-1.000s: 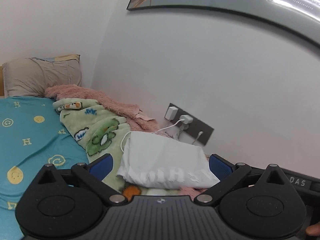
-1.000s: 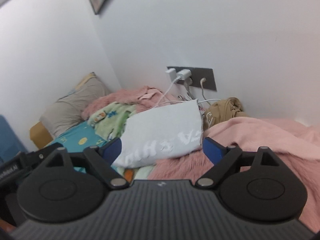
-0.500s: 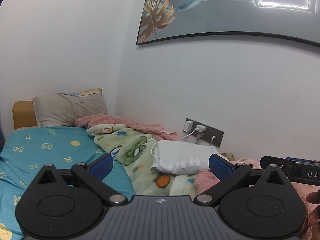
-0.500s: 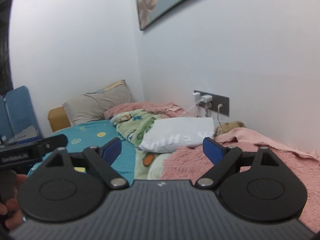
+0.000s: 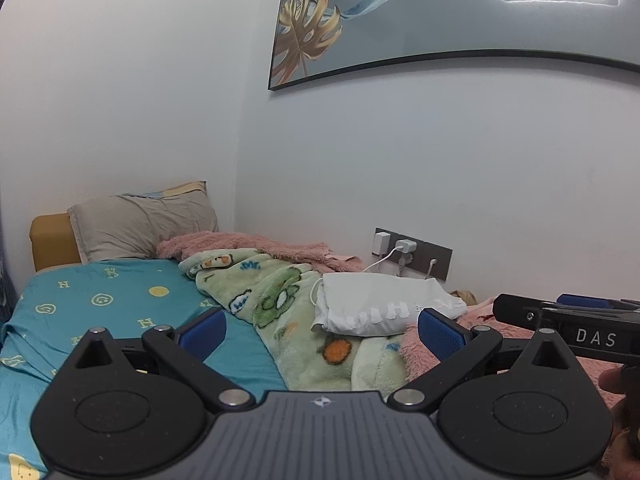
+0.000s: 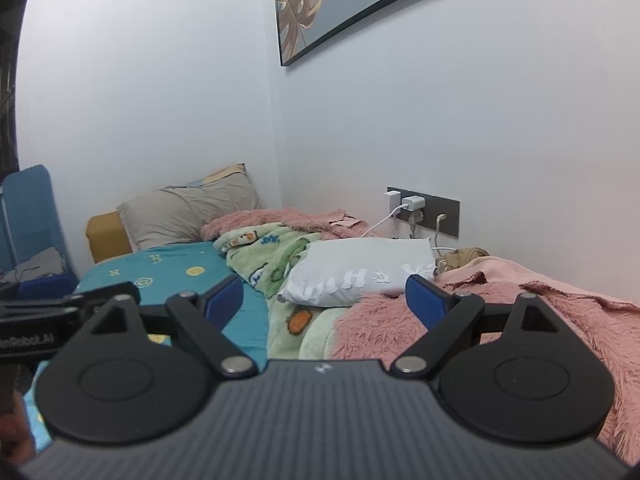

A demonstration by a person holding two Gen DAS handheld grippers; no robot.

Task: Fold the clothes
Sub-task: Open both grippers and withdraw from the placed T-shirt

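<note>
Teal sheet covers the bed (image 5: 120,300); along the wall lie a pink fuzzy blanket (image 6: 500,312) and a green fleece (image 5: 280,300). On these rests the folded white garment (image 5: 384,304), light and limp, likely best pinched at a corner or hem. Left tool (image 5: 320,328) and right tool (image 6: 324,296) gape, released, holding nothing.

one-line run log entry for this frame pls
left tongs: open, empty | right tongs: open, empty | white garment: folded, on green blanket | contact: none
</note>
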